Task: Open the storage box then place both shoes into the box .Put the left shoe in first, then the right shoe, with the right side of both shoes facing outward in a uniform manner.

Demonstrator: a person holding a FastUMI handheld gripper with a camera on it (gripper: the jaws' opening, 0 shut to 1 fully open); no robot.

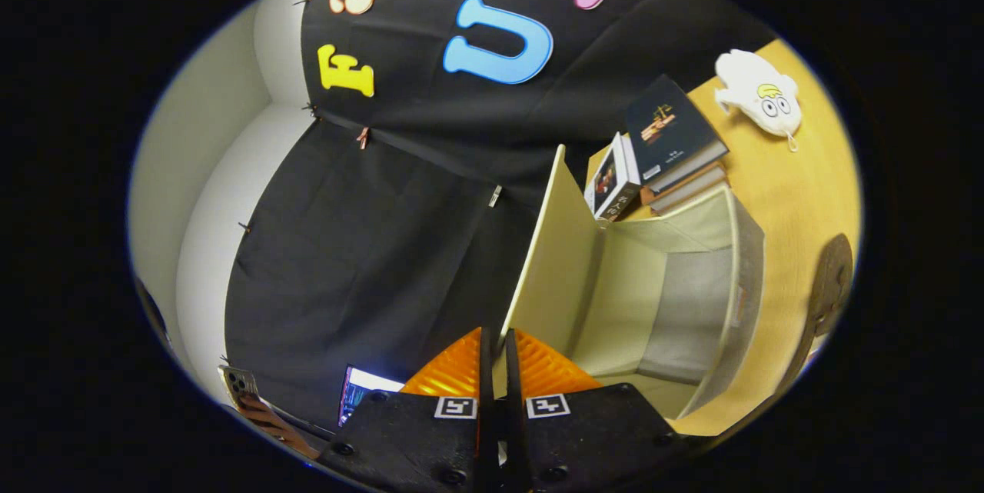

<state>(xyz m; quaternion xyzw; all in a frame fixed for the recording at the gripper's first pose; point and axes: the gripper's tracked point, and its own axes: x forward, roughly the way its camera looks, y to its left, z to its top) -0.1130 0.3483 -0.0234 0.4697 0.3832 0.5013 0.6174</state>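
Black cloth covers most of the upper and left frame, with a pale wall behind it at far left; a yellow wooden table (799, 193) runs down the right side. The whole view is rolled, so the table stands nearly on end.

The box (692, 285) sits right of centre, pale fabric with a grey inner panel, and its mouth faces the camera. Its lid (550, 262) is swung up and away, a cream flap running from centre frame down to the fingers. The gripper (496, 358) at bottom centre has its fingers pressed nearly together with the lid's lower edge caught in the thin gap between them, so it appears to be pinching the lid.

Inside, the box looks empty; no shoe lies in it. A dark brown, sole-shaped thing (830, 285) at the right edge of the frame, just past the box, may be a shoe, but too little of it shows to be sure.

Books (669, 139) are stacked beyond the box at upper right, and a white plush toy (761, 97) lies further along the table. A phone (240, 384) shows at lower left.

By my reading, the opening step is done or nearly so. Both shoes remain to be placed: left first, then right, right sides outward.
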